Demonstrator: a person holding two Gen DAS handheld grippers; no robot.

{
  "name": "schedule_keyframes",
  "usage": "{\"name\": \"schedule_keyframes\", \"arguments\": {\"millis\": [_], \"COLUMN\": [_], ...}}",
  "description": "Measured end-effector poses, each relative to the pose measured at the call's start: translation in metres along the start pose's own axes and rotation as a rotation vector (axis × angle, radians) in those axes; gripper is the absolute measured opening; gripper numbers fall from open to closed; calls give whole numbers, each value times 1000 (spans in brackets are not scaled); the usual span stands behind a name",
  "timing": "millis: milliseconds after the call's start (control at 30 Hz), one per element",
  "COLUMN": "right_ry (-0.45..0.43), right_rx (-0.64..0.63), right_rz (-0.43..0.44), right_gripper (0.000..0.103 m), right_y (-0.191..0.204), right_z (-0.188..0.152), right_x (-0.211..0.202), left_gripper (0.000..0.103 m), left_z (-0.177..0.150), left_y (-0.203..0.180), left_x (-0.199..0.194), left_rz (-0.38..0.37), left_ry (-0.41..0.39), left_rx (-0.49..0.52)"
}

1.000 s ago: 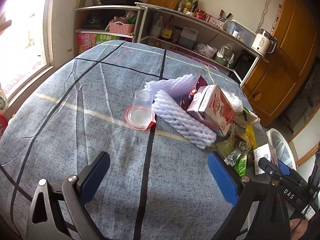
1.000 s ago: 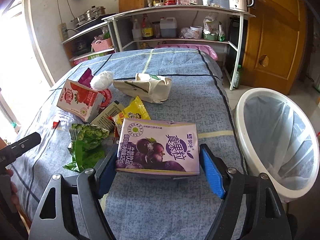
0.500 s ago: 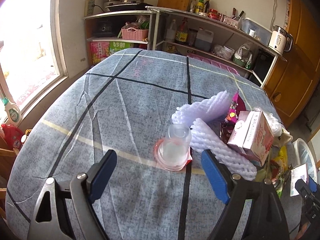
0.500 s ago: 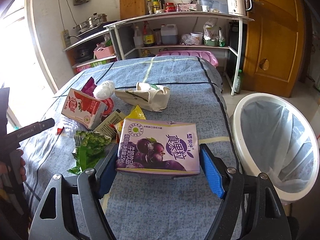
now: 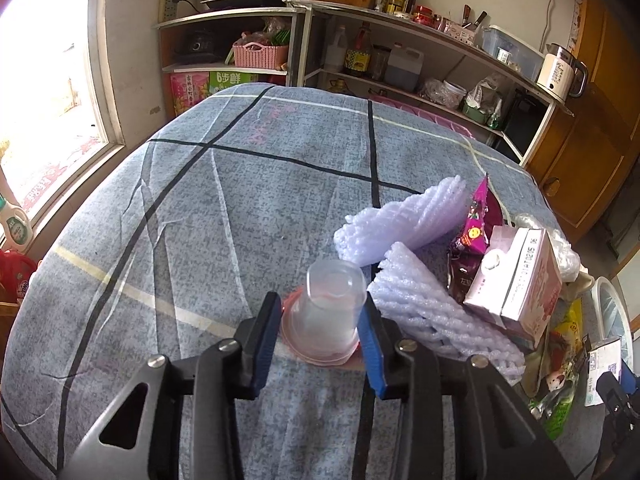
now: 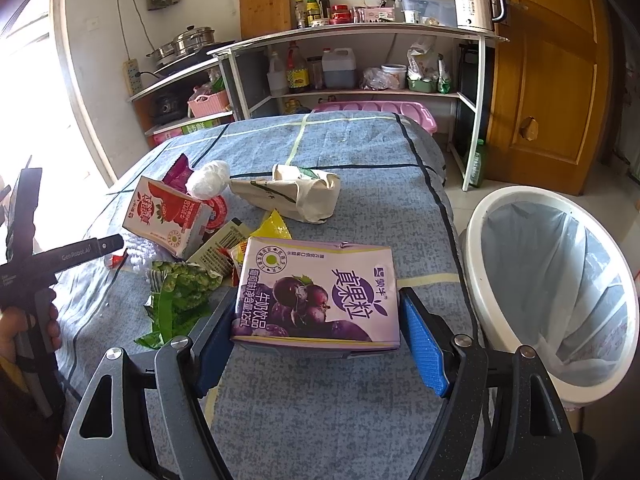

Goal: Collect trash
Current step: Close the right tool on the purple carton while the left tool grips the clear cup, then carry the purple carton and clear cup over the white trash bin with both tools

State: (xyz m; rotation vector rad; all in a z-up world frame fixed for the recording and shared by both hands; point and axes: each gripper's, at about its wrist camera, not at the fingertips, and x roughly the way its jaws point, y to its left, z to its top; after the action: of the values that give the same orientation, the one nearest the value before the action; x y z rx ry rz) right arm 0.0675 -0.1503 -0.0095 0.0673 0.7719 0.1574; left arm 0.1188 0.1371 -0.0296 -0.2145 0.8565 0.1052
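Closing in since a second ago, my left gripper point(image 5: 320, 330) is now bracketing the upturned plastic cup point(image 5: 330, 306), its blue pads narrowed from a wide spread to either side of the cup wall; the right one is unchanged, with the carton between its pads as before.

I am judging the step in hand to be the pick of that cup. It is sitting mouth-down on a pink lid point(image 5: 316, 354) on the blue tablecloth point(image 5: 224, 208), just beside the white foam netting point(image 5: 436, 320). To do it well I am keeping the pads level on the cup's mid-wall, squeezing gently since thin plastic will likely buckle, and lifting straight up so the foam and the pink milk carton point(image 5: 516, 280) beside it are not dragged along.

On the left, the right-hand pad looks to be touching the cup; on the other side I cannot tell whether a sliver of gap remains, so I am not calling it a firm hold.

My right gripper point(image 6: 318, 328) is spread wide around the purple drink carton point(image 6: 316, 292), pads against both ends, gripping it. The lined trash bin point(image 6: 560, 276) is standing on the floor to its right, near the table edge.
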Motion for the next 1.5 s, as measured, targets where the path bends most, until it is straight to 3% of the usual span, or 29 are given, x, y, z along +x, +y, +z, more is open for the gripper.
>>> {"name": "schedule_keyframes", "arguments": {"millis": [300, 733, 1067, 1500], "right_ry": [-7, -71, -126, -142], "right_rx": [5, 10, 47, 149], "right_rz": [12, 14, -37, -174], "right_gripper": [77, 77, 77, 77], "right_y": [-2, -12, -49, -143], "right_z": [0, 5, 8, 6], "right_x": [-3, -30, -65, -101], "left_gripper": [35, 35, 35, 35], "left_z": [-2, -11, -11, -25], "left_y": [-8, -45, -112, -228], "left_x": [-11, -60, -91, -91], "left_rz": [-4, -96, -205, -408], "left_ry": [-27, -73, -106, -71], "left_rx": [36, 115, 236, 382]}}
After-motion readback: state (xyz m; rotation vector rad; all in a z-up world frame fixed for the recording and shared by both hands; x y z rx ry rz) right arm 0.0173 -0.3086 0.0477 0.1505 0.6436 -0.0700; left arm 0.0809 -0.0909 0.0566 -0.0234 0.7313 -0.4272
